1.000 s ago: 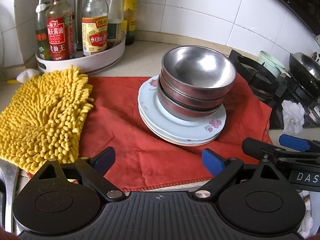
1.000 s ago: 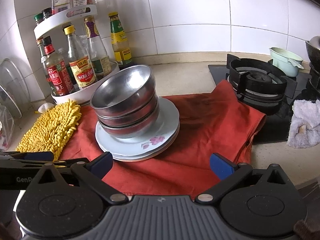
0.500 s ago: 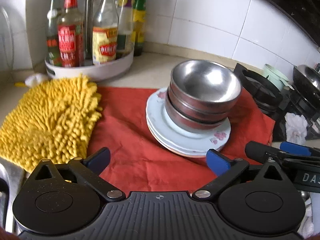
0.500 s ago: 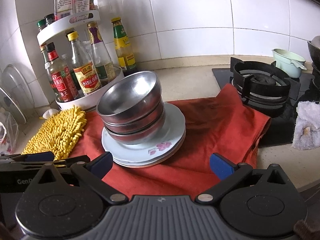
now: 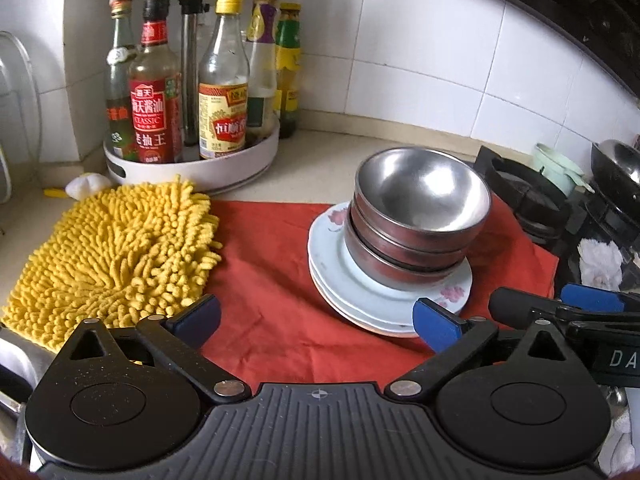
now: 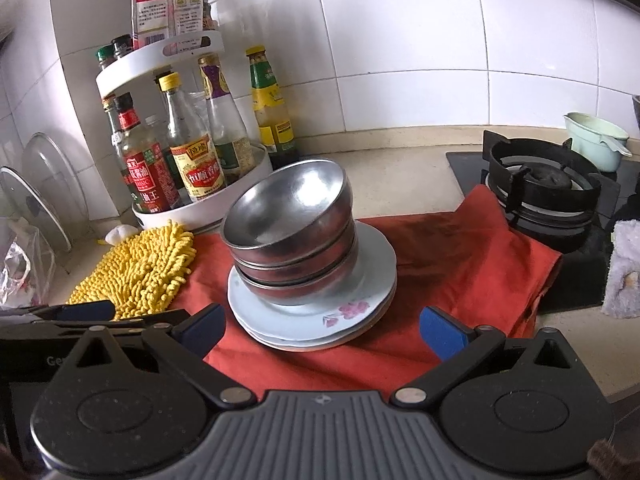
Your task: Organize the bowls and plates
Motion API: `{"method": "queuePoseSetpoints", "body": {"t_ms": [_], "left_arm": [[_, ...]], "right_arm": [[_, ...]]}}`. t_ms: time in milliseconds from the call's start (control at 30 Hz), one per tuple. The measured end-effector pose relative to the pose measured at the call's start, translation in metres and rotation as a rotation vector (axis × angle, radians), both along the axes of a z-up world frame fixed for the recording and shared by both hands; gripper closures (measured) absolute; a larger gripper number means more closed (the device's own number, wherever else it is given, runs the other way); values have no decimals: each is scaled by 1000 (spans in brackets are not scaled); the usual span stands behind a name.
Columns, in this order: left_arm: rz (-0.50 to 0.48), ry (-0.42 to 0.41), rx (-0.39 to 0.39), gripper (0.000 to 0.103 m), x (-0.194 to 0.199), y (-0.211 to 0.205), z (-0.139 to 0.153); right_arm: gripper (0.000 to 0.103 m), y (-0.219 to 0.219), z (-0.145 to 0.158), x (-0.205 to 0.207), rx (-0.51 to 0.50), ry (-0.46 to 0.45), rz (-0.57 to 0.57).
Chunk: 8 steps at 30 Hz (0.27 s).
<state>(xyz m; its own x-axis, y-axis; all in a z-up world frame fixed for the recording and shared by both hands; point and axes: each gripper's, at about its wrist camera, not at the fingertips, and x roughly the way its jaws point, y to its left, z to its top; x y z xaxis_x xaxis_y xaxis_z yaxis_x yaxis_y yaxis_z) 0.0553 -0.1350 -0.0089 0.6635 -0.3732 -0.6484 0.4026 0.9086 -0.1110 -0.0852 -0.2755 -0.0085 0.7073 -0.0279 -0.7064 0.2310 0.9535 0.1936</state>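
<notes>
The left gripper [image 5: 316,316] had just been opening and stood wide with nothing between its jaws; the right gripper [image 6: 322,326] gaped empty too. Both hung near the red cloth [image 5: 272,256], apparently clear of the finished pile. There 3 steel bowls [image 6: 292,236] nested on stacked plates [image 6: 372,272], probably for stability.

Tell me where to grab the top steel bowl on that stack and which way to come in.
Grip the rim of the topmost shiny steel bowl, one finger inside and one outside, coming from above on its near side. It is nested in two more steel bowls on white flowered plates, so only its rim and upper wall stand clear. It tilts slightly, so lift it straight up, probably gently.
</notes>
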Motion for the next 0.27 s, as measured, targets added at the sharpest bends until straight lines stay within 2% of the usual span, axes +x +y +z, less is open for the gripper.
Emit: {"method": "queuePoseSetpoints", "body": {"t_ms": [133,267], "left_arm": [[16,-81,19,0,-6,-2,1],[9,-97,29,0,-3,-4,3]], "right_arm": [[3,-2,-1,2,4,-1,3],[3,-2,-2,3,10,5,-1]]}}
